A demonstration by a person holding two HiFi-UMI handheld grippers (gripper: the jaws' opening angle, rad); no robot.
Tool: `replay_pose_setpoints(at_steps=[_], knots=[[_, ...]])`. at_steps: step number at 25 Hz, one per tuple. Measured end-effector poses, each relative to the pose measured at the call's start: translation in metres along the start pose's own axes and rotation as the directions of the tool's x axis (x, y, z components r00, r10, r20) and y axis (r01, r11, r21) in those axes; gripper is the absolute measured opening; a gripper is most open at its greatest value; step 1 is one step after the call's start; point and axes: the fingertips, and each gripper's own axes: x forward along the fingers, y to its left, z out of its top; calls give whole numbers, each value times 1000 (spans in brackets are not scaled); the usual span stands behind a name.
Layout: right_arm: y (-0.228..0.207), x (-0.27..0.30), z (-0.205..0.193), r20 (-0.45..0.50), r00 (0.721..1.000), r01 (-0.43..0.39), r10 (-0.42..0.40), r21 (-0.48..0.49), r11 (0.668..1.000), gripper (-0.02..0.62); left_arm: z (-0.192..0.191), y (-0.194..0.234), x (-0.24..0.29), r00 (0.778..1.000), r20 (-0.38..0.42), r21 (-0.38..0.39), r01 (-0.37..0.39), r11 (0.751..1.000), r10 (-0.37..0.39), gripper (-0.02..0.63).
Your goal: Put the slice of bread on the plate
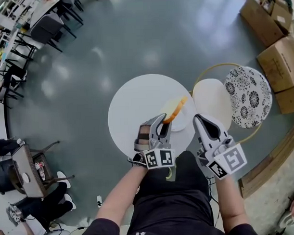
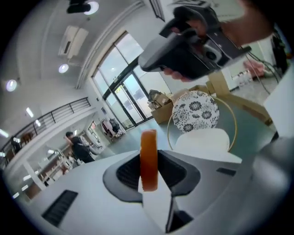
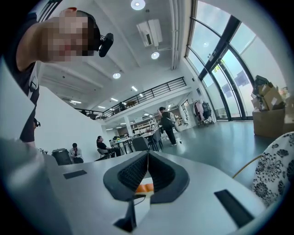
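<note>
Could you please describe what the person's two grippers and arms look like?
The left gripper and right gripper are pale grey, wedge-shaped shells with black ribbed pads lining the jaws. Each carries a cube of black-and-white square markers at its rear. The person wears a dark short-sleeved top, forearms uncovered.

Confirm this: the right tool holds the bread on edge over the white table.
Wrong side. It is the left tool that holds the bread on edge over the white table. The left gripper view shows the slice clamped between that tool's jaws.
</note>
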Motion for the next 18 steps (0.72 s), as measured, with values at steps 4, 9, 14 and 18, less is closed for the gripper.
replay_pose_setpoints(at_steps=[4,9,14,18], knots=[[-9,-2,-19,-9,1000,20,-20,4,1000,8,-18,-22,15,1000,-5,207,-22,978,23,101],[-11,-3,-33,-10,1000,30,-30,6,1000,8,-37,-46,22,999,-13,350,-30,936,37,101],[-14,-8,-45,-12,999,41,-41,16,999,8,-51,-68,31,999,-39,427,-11,904,30,101],[-16,-14,-53,-22,999,49,-49,17,999,8,-58,-86,35,998,-51,475,5,880,22,101]])
